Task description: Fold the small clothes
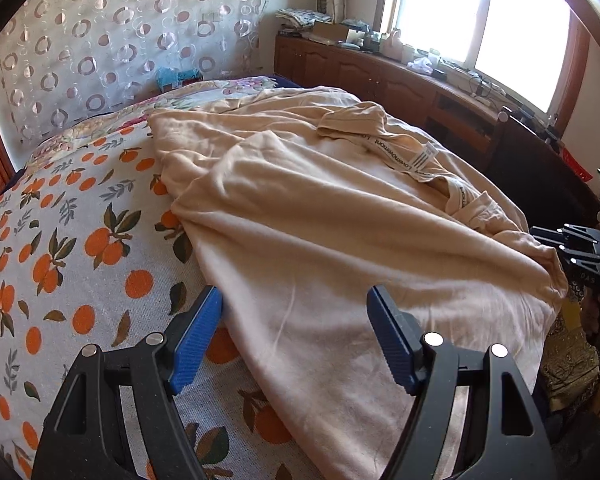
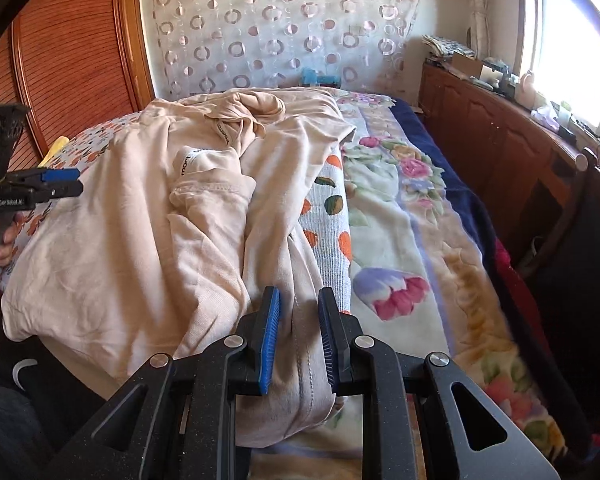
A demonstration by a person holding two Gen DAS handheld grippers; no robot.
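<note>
A beige garment (image 1: 300,208) lies rumpled on the bed, with a printed waistband and white label (image 1: 422,158) near its far side. My left gripper (image 1: 294,312) is open over the garment's near edge, holding nothing. In the right wrist view my right gripper (image 2: 298,312) is shut on a bunched hem fold of the same garment (image 2: 140,220); the cloth fills the gap between the blue pads (image 2: 270,340). The left gripper (image 2: 60,182) shows at the far left of that view, held in a hand.
The bed has an orange-fruit sheet (image 1: 60,240) and a floral blanket (image 2: 400,220). A wooden cabinet (image 1: 380,76) with clutter runs under the window along one side. A patterned curtain (image 2: 280,28) and a wooden door (image 2: 68,60) stand behind the bed.
</note>
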